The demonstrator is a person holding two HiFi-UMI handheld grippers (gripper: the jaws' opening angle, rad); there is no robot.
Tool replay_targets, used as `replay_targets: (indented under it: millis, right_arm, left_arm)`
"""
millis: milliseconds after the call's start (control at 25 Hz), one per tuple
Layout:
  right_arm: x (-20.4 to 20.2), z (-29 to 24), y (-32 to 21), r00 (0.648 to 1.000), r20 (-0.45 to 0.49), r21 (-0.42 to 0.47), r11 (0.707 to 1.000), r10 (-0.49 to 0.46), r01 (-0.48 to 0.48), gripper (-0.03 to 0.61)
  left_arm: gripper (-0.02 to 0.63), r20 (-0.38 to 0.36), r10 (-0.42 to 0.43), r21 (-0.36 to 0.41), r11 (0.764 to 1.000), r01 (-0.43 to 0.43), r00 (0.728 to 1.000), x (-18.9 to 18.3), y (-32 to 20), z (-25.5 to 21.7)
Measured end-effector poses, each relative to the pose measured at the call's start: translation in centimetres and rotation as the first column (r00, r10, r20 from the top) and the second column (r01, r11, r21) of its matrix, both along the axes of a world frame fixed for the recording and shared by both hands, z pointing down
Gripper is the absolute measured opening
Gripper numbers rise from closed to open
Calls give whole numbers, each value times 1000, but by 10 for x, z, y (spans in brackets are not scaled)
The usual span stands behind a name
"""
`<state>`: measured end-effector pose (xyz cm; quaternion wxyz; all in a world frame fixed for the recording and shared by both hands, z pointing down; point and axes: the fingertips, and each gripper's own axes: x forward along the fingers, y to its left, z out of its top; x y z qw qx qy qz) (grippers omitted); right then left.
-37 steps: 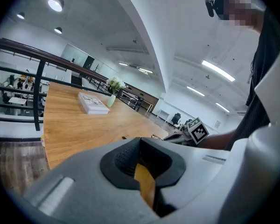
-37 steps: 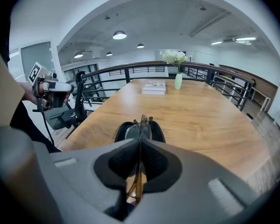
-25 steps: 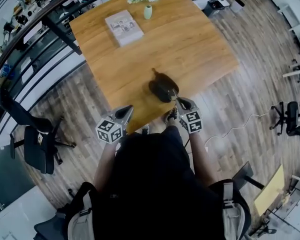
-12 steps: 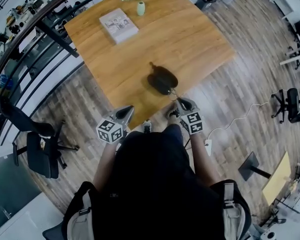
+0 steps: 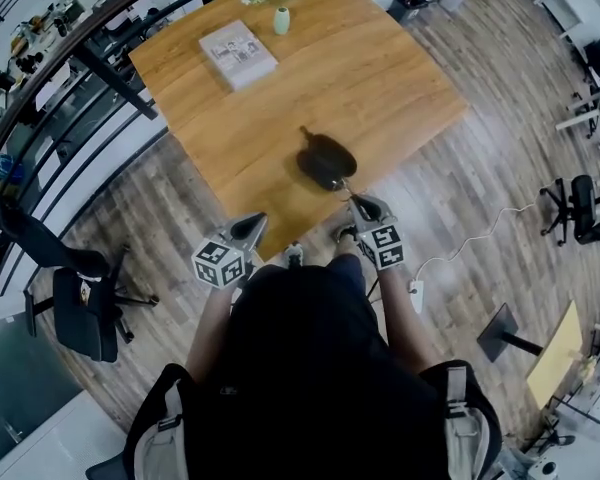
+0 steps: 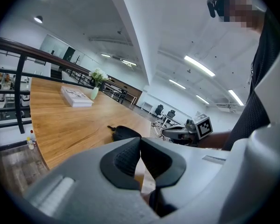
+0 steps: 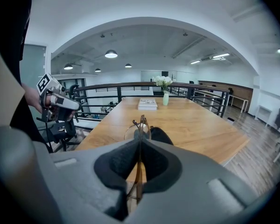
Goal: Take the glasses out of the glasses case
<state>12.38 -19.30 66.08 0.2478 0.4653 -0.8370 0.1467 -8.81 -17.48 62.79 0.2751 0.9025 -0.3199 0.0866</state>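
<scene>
Since a second ago the right tool (image 7: 139, 143) has drawn back a little toward the person. It is clenched on the glasses (image 7: 138, 128), gripping a thin arm of the frame, with the lenses held just on the near side of the dark glasses case (image 7: 162, 135). The case lies on the counter (image 5: 380, 78) close to its near edge. To the left, well apart from the case, the left tool (image 6: 140, 142) hangs off the counter's near edge, its jaws pressed together on nothing. At the far side lie a book (image 5: 238, 54) and a small vase (image 5: 281, 20) of white flowers.
</scene>
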Motion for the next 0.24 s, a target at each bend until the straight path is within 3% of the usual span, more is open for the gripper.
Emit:
replay_targets:
  millis: [240]
  right_arm:
    - [-5, 0, -1, 1000, -6, 3, 1000, -6, 6, 18]
  left_arm:
    - [11, -4, 2, 3, 1000, -2, 1000, -2, -5, 2]
